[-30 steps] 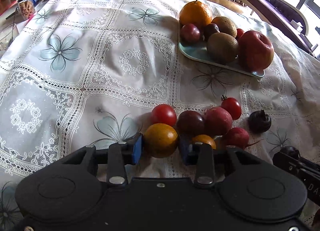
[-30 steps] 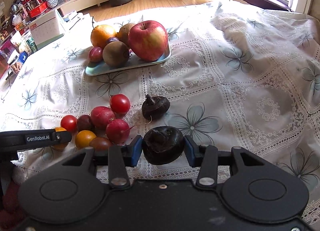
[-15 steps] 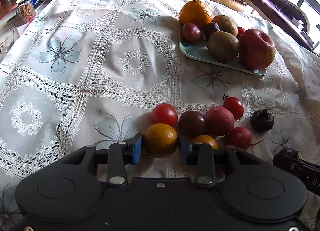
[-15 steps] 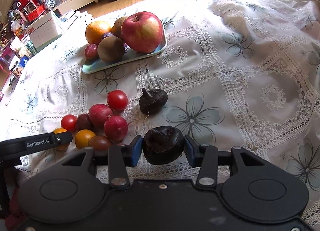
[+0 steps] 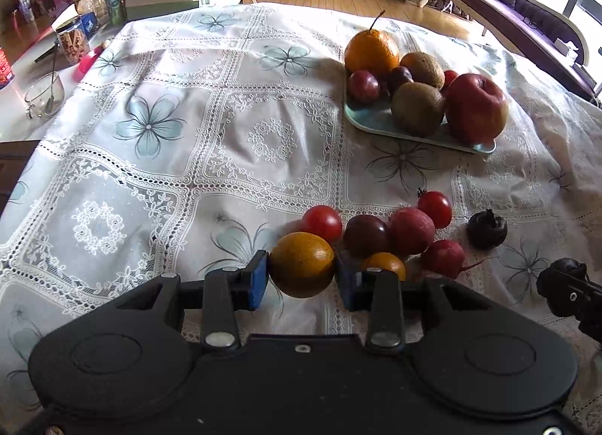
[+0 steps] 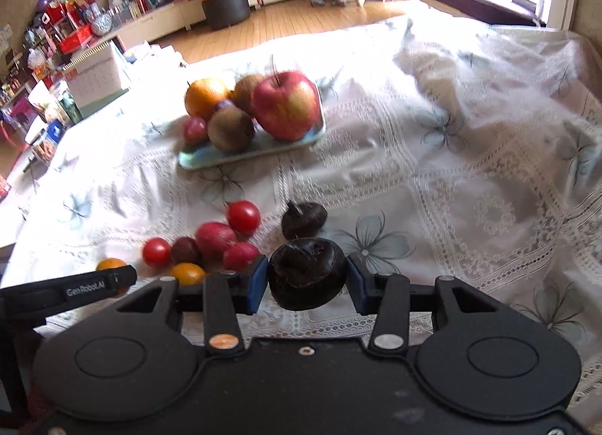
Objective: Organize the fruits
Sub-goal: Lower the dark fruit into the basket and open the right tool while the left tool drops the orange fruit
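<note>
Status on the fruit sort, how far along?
Partway. Done: tray already holds the orange, apple and kiwis. In hand: left gripper clamps a yellow-orange fruit; right gripper clamps a dark wrinkled fruit. Left: the loose cluster and another dark fruit on the tablecloth.

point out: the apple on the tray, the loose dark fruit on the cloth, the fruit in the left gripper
apple (image 6: 286, 110): right wrist view, front skin.
loose dark fruit (image 6: 304, 219): right wrist view, upper body.
orange-yellow fruit (image 5: 302, 263): left wrist view, centre, between the left gripper's pads.
</note>
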Motion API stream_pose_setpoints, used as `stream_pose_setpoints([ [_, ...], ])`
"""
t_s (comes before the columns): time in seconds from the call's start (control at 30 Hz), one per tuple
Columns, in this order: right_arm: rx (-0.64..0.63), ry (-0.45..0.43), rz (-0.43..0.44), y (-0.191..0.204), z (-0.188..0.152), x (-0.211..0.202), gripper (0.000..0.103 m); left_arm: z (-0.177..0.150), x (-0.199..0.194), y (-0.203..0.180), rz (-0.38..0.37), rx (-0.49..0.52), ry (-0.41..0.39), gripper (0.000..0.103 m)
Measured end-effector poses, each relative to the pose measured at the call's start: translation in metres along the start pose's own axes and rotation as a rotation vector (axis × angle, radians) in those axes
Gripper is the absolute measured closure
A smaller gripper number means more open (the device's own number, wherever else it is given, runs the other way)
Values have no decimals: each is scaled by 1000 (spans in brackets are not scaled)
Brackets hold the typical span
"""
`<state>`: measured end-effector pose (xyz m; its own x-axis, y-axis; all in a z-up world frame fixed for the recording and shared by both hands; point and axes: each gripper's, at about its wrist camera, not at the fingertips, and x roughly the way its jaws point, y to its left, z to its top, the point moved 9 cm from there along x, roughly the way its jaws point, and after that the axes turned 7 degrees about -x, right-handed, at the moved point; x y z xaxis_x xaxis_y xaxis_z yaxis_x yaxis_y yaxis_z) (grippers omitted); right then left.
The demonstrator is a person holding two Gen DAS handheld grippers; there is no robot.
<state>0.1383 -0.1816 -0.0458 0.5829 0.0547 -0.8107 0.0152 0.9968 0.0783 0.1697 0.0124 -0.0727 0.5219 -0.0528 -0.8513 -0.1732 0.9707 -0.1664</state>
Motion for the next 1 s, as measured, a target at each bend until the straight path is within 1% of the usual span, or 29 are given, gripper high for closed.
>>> stream_pose_setpoints([
  [0.03, 2, -20, 18, 2, 3, -13, 56, 1, -12, 1, -5, -13, -11, 57],
  [0.13, 8, -57, 73, 7, 5, -54, 56, -2, -44, 4, 16, -17, -32, 57],
  [0.27, -29, -94, 122, 13, -9, -105, 56, -19, -95, -1, -22, 43, -104, 57],
  [0.33, -55, -87, 134, 16, -23, -122, 56, -35, -112, -3, -58, 61, -119, 57],
  [0.43, -102, -49, 154, 20, -52, -138, 56, -64, -126, -4, -90, 74, -110, 57],
  [0.53, -146, 0, 162, 23, -78, -141, 56, -91, -129, -5, -92, 120, -81, 57],
  [0.67, -163, 63, 170, 27, -109, -137, 56, -118, -125, -3, -105, 130, -16, 57],
  [0.73, -164, 89, 172, 29, -117, -132, 56, -129, -123, -2, -94, 145, -3, 57],
  [0.87, -168, 122, 143, 28, -124, -120, 56, -138, -122, 1, -46, 170, -25, 57],
  [1.0, -162, 148, 127, 25, -129, -112, 56, -143, -119, 4, -57, 163, 7, 56],
])
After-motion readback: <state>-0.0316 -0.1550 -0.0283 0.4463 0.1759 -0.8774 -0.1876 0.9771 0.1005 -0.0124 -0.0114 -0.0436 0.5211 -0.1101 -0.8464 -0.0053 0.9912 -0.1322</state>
